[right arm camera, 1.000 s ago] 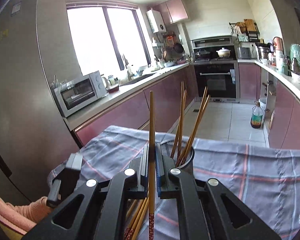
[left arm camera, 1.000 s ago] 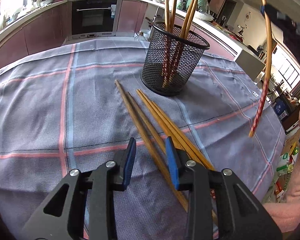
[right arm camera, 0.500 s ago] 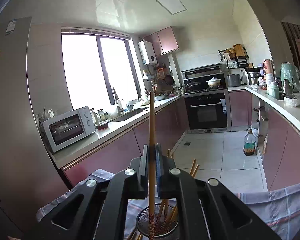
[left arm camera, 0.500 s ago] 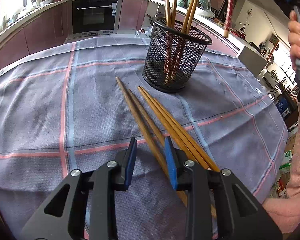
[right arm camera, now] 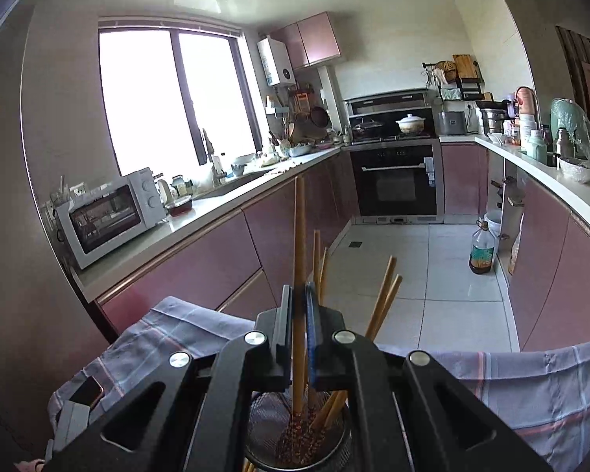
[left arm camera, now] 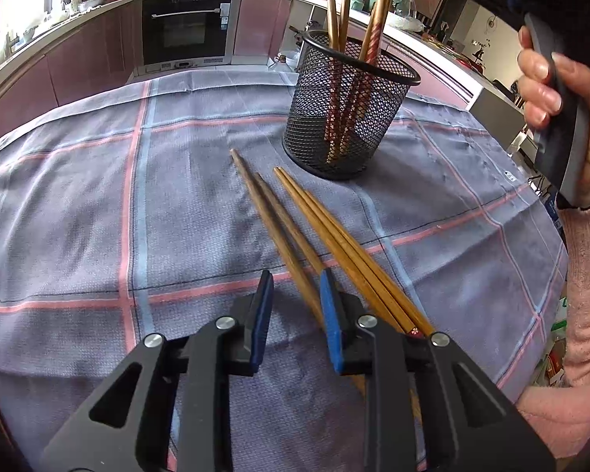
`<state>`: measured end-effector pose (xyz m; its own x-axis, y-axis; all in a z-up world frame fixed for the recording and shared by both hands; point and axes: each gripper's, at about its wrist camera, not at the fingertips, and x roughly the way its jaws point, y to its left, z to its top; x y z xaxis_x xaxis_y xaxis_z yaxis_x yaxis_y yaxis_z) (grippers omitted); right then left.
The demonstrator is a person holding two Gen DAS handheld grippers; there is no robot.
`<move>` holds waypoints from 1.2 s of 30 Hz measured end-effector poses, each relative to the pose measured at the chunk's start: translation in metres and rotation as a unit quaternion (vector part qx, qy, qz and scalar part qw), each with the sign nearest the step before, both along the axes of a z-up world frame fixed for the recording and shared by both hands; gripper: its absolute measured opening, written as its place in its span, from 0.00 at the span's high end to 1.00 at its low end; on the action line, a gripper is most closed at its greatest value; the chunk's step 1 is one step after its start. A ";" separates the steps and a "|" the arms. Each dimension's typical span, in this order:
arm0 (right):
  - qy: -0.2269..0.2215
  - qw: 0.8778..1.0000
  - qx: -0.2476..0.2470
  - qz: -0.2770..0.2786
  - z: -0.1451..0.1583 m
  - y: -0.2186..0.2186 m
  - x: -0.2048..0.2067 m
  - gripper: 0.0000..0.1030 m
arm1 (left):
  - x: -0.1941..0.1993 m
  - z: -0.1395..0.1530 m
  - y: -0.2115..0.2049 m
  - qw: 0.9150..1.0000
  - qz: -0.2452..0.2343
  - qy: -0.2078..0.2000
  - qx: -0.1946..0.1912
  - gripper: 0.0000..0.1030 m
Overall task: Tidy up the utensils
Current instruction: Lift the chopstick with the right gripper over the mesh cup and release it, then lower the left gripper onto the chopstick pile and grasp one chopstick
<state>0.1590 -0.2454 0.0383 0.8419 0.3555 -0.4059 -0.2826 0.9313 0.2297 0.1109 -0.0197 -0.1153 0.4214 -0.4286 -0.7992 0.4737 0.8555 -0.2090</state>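
Note:
A black mesh holder (left arm camera: 350, 110) stands on the checked cloth (left arm camera: 137, 196) with several chopsticks upright in it. My right gripper (right arm camera: 299, 295) is shut on a light wooden chopstick (right arm camera: 299, 236), held upright, with its red patterned end (left arm camera: 375, 35) inside the holder (right arm camera: 259, 424). Two dark chopsticks (left arm camera: 263, 204) and two lighter ones (left arm camera: 326, 228) lie on the cloth in front of the holder. My left gripper (left arm camera: 296, 279) hangs low over their near ends. Its jaws are closing, with a dark chopstick between them that the pads do not press.
A hand (left arm camera: 558, 110) in a pink sleeve holds the right gripper's handle at the table's right side. Beyond the table's far edge are pink kitchen cabinets, an oven (right arm camera: 393, 185), a microwave (right arm camera: 110, 216) and a bottle (right arm camera: 482, 251) on the tiled floor.
The right gripper carried its chopstick from the table's right side to above the holder, and the patterned end went down into it. The left jaws narrowed slightly around the dark chopstick.

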 end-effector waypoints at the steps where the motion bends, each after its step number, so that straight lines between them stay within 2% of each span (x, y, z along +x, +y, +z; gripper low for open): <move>1: 0.009 1.000 -0.002 0.002 -0.004 0.001 0.001 0.95 | 0.000 0.000 0.000 1.000 0.000 0.000 0.001 0.77; 10: 0.059 0.998 -0.018 -0.004 -0.023 0.001 0.002 0.85 | 0.004 -0.001 -0.005 1.000 0.005 -0.006 0.018 0.77; 12: 0.064 0.998 -0.017 -0.003 -0.024 0.000 0.000 0.80 | 0.005 -0.001 -0.006 1.000 0.005 -0.006 0.020 0.77; 25: 0.049 0.999 -0.002 0.014 -0.018 -0.014 -0.041 0.74 | 0.011 -0.001 -0.012 0.999 0.009 -0.009 0.037 0.76; 28: 0.047 0.999 0.003 0.017 -0.019 -0.018 -0.055 0.68 | 0.015 -0.002 -0.014 0.999 0.008 -0.009 0.043 0.76; 36: 0.067 0.997 0.019 0.019 -0.034 -0.031 -0.079 0.64 | 0.023 -0.001 -0.018 0.998 0.000 -0.006 0.062 0.80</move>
<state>0.0797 -0.2760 0.0041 0.7665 0.4033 -0.4998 -0.2822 0.9106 0.3020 0.1338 -0.0379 -0.1166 0.4313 -0.3271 -0.8408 0.4759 0.8743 -0.0960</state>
